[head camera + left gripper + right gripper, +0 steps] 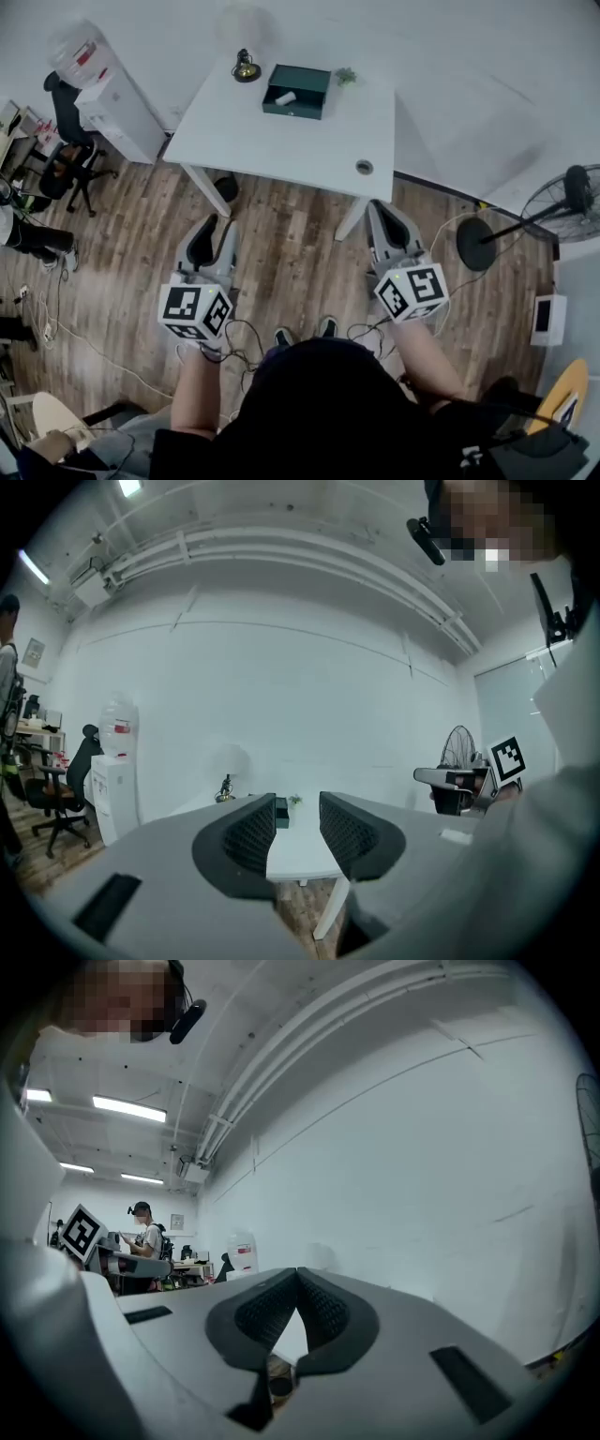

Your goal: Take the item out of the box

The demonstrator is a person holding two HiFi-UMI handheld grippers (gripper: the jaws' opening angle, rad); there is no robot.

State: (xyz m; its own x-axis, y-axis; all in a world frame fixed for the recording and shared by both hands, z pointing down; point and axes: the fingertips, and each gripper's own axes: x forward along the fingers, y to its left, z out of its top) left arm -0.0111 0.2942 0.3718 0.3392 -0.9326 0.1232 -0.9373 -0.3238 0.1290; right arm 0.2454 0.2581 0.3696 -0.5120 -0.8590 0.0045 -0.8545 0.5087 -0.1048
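Observation:
A dark green box (297,90) stands open at the far side of the white table (281,141), with a small white item (284,97) inside it. I stand well short of the table. My left gripper (220,225) hangs over the wooden floor, its jaws a little apart with nothing between them. In the left gripper view the gripper (298,808) points at the table (300,855), and the box (281,810) shows small past the left jaw. My right gripper (384,208) is near the table's front right corner. Its jaws (297,1274) meet at the tips, empty.
A small dark lamp-like object (246,67) and a little plant (345,77) stand beside the box. A water dispenser (103,84) and an office chair (70,150) are at the left, a floor fan (562,202) at the right. Another person (145,1232) stands far off.

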